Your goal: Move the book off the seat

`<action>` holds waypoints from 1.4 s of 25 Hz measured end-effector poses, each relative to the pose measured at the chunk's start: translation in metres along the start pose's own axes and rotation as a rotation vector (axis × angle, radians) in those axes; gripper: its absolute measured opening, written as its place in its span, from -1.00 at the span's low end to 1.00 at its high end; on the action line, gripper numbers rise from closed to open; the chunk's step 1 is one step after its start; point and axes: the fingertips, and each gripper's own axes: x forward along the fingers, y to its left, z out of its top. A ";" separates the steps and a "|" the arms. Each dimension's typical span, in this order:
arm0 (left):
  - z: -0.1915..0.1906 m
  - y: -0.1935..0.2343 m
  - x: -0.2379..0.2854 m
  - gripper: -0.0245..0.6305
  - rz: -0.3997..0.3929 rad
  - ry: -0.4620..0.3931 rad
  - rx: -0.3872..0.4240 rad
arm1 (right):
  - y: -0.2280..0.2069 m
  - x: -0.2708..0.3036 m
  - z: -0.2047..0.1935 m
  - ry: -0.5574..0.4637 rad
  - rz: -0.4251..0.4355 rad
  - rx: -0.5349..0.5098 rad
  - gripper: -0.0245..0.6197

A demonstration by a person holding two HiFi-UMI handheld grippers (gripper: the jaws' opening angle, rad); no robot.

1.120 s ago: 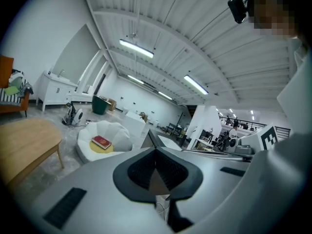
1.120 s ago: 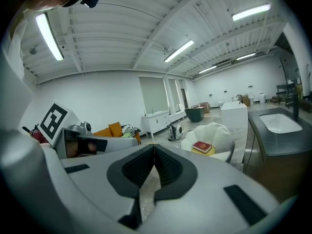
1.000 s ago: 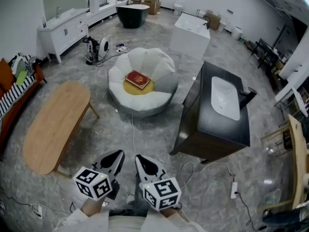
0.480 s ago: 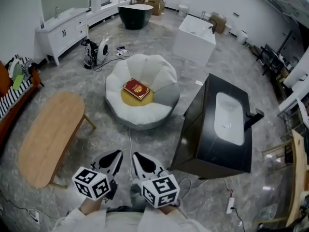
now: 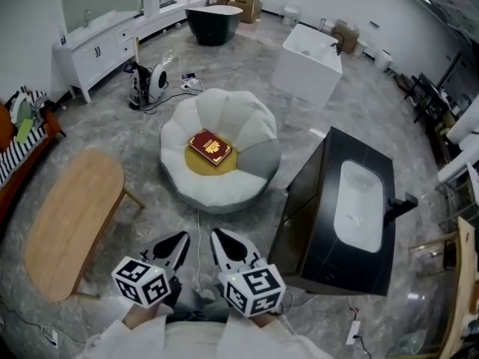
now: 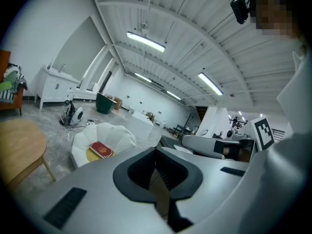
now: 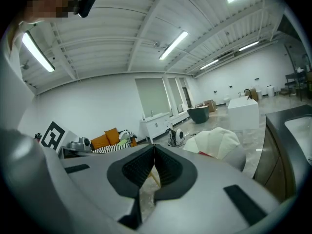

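Far left edge: an orange sofa (image 5: pixel 13 137) with a striped throw. Upper left: a white cabinet (image 5: pixel 93 45) along the wall.

Left middle: an oval wooden counter (image 5: pixel 71 219) on thin legs, standing on the grey marbled floor (image 5: pixel 150 170). Above it, near the cabinet, sits a small black-and-white appliance (image 5: pixel 147 81) with a cord trailing.

Bottom, left of centre: the left tool (image 5: pixel 179 239), marker cube toward the camera, held low and pointing up-frame. In the left gripper view its jaws are pressed together with nothing between them.

Centre: a white petal-shaped seat (image 5: pixel 247 114) with one grey section on its right side. The book (image 5: pixel 210 146) is red with a gold emblem. It lies flat on the yellow centre cushion (image 5: pixel 200 159) of the seat, turned at an angle. It sits well up-frame from both tools, untouched. A thin cable (image 5: pixel 198 226) runs on the floor from the seat's lower edge toward the tools.

Top centre: a dark bathtub (image 5: pixel 213 22).

Bottom, just right of centre: the right tool (image 5: pixel 221 238), beside the left one and apart from it. In the right gripper view its jaws are closed tip to tip, empty.

Upper right of centre: a white rectangular tub (image 5: pixel 310 54).

Right: a dark vanity counter (image 5: pixel 307 223) with a white basin (image 5: pixel 359 204) set in its top, just right of the seat.
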 end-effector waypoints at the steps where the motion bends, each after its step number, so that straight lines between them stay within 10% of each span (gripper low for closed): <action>1: 0.002 0.005 0.005 -0.91 0.005 0.005 -0.003 | -0.003 0.005 0.001 0.006 0.005 0.002 -0.89; 35: 0.192 0.247 0.260 -0.91 -0.112 0.082 0.041 | -0.160 0.342 0.119 0.027 -0.111 0.023 -0.89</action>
